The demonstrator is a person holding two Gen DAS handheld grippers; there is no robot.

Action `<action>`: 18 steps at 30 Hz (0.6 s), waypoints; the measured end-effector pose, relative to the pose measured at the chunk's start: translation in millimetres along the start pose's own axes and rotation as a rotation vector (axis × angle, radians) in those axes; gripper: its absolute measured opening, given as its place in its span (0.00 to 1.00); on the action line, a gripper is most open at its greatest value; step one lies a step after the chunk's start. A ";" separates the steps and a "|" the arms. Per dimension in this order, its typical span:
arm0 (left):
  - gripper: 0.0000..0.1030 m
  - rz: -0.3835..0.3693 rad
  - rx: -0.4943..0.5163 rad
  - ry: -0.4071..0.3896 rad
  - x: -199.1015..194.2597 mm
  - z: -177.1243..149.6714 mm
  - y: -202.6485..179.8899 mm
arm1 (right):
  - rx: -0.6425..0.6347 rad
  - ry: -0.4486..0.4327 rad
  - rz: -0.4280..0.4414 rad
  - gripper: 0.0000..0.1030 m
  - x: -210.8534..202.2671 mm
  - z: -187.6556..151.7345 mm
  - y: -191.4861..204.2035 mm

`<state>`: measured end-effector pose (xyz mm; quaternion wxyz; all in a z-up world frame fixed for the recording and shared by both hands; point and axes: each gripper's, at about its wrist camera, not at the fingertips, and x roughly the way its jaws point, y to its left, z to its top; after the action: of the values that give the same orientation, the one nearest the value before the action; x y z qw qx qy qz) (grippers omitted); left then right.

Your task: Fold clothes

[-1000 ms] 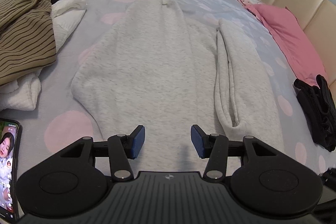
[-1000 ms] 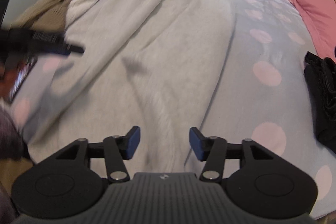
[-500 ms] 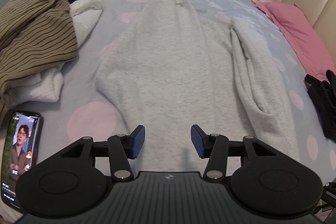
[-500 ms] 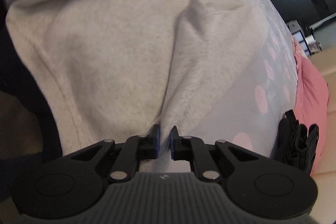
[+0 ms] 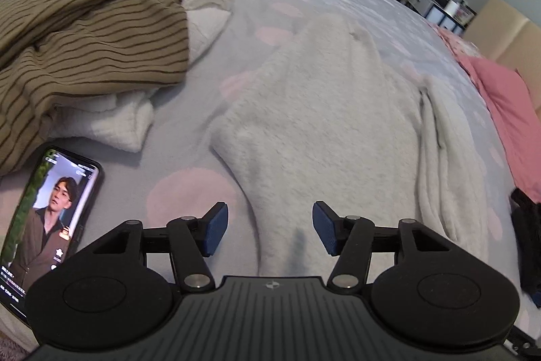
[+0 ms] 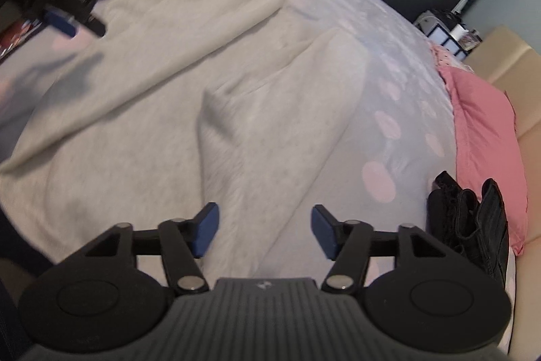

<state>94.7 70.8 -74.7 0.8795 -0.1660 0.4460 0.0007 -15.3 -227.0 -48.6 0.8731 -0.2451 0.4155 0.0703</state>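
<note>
My left gripper point(image 5: 267, 232) tilted down over the bed, its jaws opening with nothing pinched; the grey sweatshirt point(image 5: 324, 110) lay spread just ahead of it and beneath its tips. Only this view showed the lit phone point(image 5: 50, 215) to its left, with the striped brown garment point(image 5: 91, 39) beyond. My right gripper point(image 6: 265, 230) also pitched down, jaws opening and empty over the sweatshirt's folded sleeve point(image 6: 270, 124). Its view alone caught a black bundle point(image 6: 473, 222) at right.
</note>
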 end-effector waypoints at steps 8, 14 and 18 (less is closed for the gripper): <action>0.52 -0.036 -0.120 0.001 19.7 12.2 26.5 | 0.083 -0.013 0.008 0.63 20.2 22.9 -14.6; 0.52 -0.011 -0.177 0.008 39.0 20.7 40.3 | 0.110 0.007 -0.007 0.63 47.8 36.8 -22.7; 0.52 -0.008 -0.172 -0.009 48.1 23.9 42.1 | 0.166 -0.001 0.001 0.63 60.3 46.0 -30.8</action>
<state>136.1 110.5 -111.6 0.8640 -0.2428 0.4396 0.0365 65.4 -236.3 -58.4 0.8905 -0.1716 0.4197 0.0364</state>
